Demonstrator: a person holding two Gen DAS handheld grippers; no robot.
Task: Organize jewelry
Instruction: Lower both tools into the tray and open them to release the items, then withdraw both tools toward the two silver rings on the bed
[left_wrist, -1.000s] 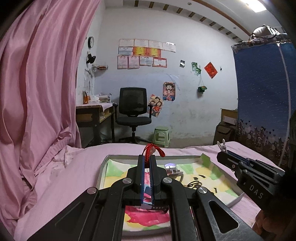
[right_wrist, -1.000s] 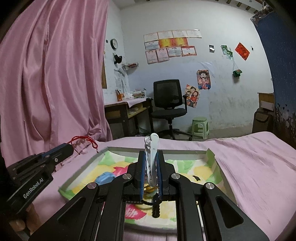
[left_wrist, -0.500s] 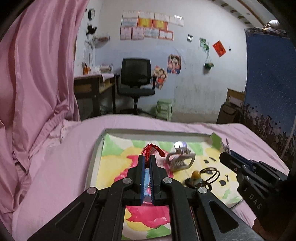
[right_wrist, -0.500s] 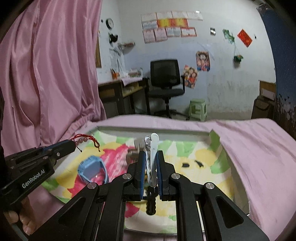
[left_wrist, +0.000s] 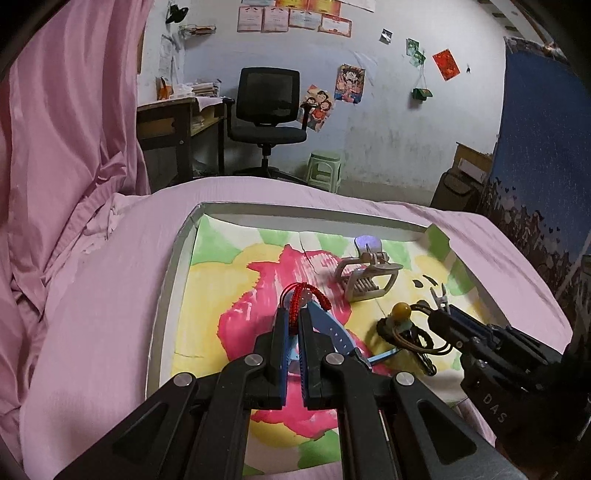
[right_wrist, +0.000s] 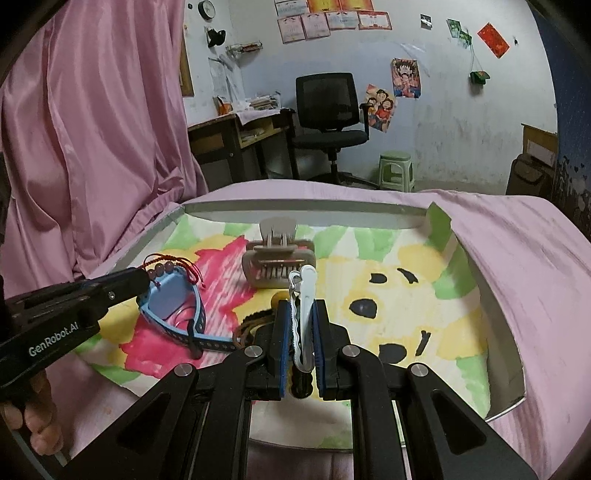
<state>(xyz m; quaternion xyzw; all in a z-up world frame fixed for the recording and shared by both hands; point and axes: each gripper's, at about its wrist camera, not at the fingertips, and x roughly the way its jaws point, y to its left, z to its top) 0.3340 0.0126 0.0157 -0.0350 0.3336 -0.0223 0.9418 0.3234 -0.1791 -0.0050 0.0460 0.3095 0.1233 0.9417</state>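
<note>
Holding a red cord bracelet clamped between its jaws, the left gripper hangs low over the tray, just above the blue watch. The cord loops out past the fingertips, with a few beads showing in the right view, so the grip looks set on the string rather than the beads, probably to let the bracelet drop cleanly once released. The right gripper has its jaws shut on a white hair clip, held upright and edge-on, its tip pointing to 12 o'clock toward the beige claw clip. That claw clip sits near the tray's middle; a dark hair tie with a yellow bead lies at about 5 o'clock from it in the left view. The tray rests on a pink bed, lined with a painted sheet. Both pieces appear carried in for placing, each on its own side, which keeps the grippers from crossing.
</note>
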